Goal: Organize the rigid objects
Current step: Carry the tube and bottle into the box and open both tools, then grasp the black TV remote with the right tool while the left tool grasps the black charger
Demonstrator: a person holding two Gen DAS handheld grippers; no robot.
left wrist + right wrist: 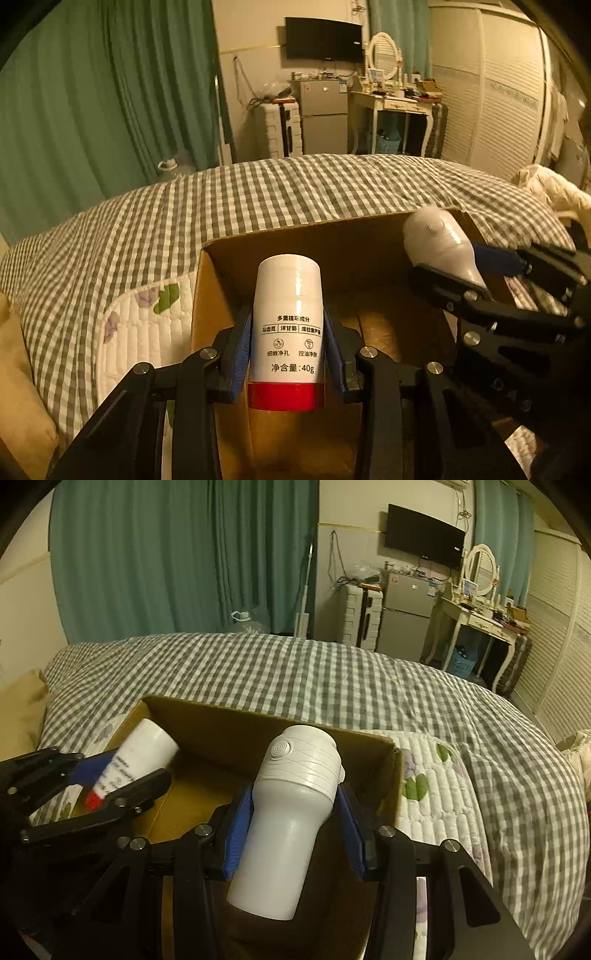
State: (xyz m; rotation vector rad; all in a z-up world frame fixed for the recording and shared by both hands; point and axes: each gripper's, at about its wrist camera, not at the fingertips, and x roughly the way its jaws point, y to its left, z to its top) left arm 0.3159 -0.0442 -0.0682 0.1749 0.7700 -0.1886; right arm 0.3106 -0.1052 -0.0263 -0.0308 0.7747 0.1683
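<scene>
The box [280,720] sits on the bed [332,672]; fridge [406,613] and dressing table [476,620] stand behind.

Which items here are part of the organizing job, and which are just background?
Job: white tube with red band in left gripper; grey-white bottle in right gripper; cardboard box.

Background: checked bedspread, fridge, dressing table, television.

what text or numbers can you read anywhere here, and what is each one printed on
On the white tube with the red cap, held in the left claw:
"多重植萃成分"
"马齿苋" "洋甘菊" and a third boxed word, unclear
"细嫩净孔"
"控油净肤"
"净含量:40g"
White bottle in the right claw: raised spiral mark only, no words.
TV logo and fridge stickers: too small to read.
</scene>
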